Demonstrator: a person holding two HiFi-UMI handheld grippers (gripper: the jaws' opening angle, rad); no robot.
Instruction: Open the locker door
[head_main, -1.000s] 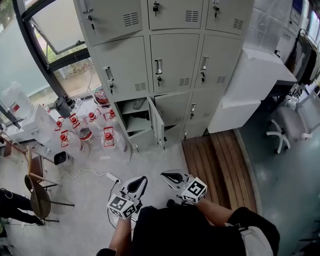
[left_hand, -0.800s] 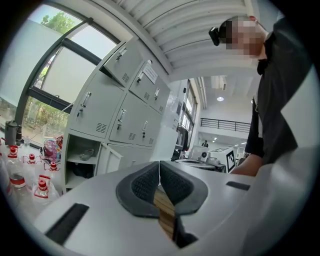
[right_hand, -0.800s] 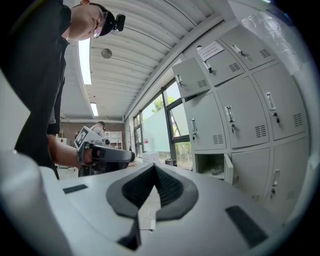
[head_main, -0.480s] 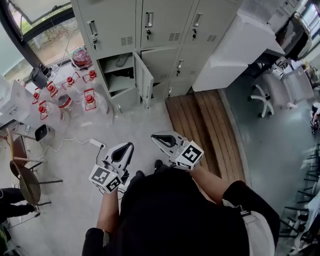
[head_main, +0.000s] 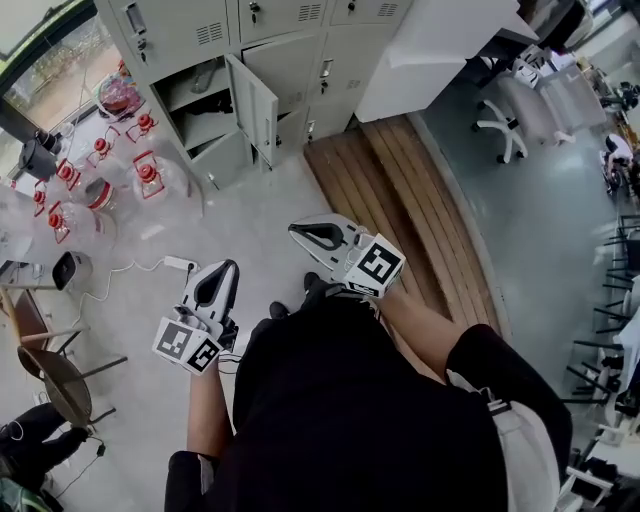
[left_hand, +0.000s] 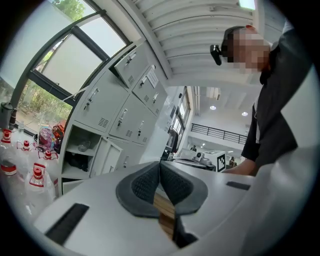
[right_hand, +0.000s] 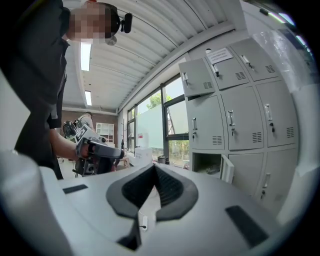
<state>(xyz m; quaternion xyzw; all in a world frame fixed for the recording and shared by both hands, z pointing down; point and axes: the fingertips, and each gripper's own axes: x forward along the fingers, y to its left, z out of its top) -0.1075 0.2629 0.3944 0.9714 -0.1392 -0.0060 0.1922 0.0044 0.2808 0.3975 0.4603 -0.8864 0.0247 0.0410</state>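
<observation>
- The grey sheet-metal locker bank (head_main: 170, 30) is standing at the top of the head view. One lower compartment (head_main: 195, 125) is gaping open, with a small pale object (head_main: 205, 75) lying on its shelf.
- The flat rectangular grey metal locker door (head_main: 252, 95) is standing with its long axis upright, hanging from the compartment's right edge and pointing its free edge into the room.
- The left gripper (head_main: 218, 280) and right gripper (head_main: 312, 236) are hovering well apart from the door, each clenching ribbed dark pads together on nothing.

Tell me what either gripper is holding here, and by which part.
Nothing is held. The left gripper and the right gripper are both shut and empty, away from the open locker door.
</observation>
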